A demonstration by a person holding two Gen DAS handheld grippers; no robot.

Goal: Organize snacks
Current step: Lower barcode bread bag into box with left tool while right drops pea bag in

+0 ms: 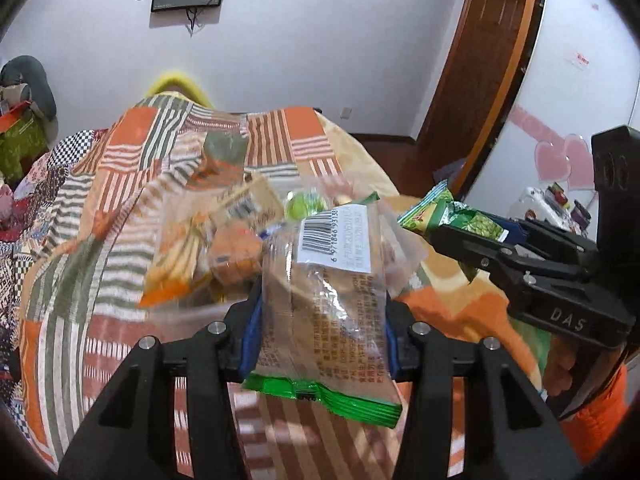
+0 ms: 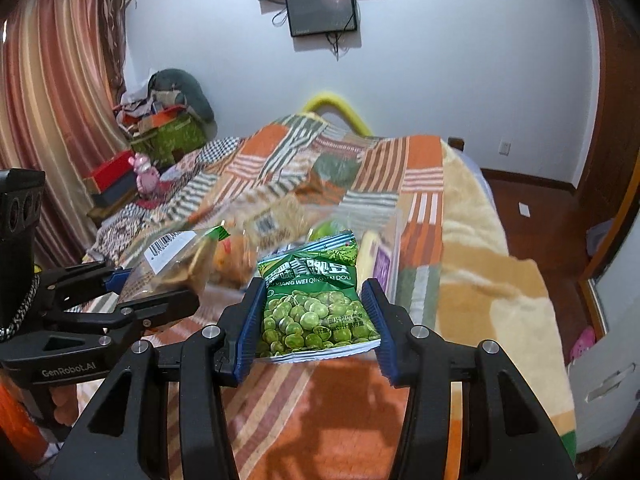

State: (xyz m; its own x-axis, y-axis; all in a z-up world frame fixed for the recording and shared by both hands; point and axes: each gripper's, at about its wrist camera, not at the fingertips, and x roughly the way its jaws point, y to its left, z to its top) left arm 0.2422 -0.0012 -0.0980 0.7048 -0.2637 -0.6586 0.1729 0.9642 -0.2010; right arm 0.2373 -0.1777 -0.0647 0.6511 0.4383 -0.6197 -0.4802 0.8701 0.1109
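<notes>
Above the bed (image 2: 472,216), with its patchwork quilt (image 1: 132,168), both grippers hold a snack clear of the covers. The left gripper (image 1: 324,312) has its blue-padded fingers (image 1: 250,340) closed narrow on a clear bread pack (image 1: 324,280), pressing its two long sides; the green sealed end hangs below the pads and the barcode label end points away. The right gripper (image 2: 316,316) has its fingers (image 2: 248,328) closed equally narrow on a green pea packet (image 2: 316,300), gripped by its side edges with the printed face up.

Beyond them, on the quilt, lies the snack pile (image 1: 224,232): an orange packet, a beige pack with a barcode, something round and green, all blurred, so I cannot tell whether they lie in a clear bag or loose.

Both held things look light and soft. The bread pack is probably air-filled and squashy, its film slick; too firm a squeeze would crush the loaf, too weak and it could slide down through the pads. A hold across the middle of the body, as now, seems sound. The pea packet is a thin, crinkly foil pouch with loose hard contents that will shift; it bows between the pads, so the side seams or the flat top seal would be the steadier hold.
</notes>
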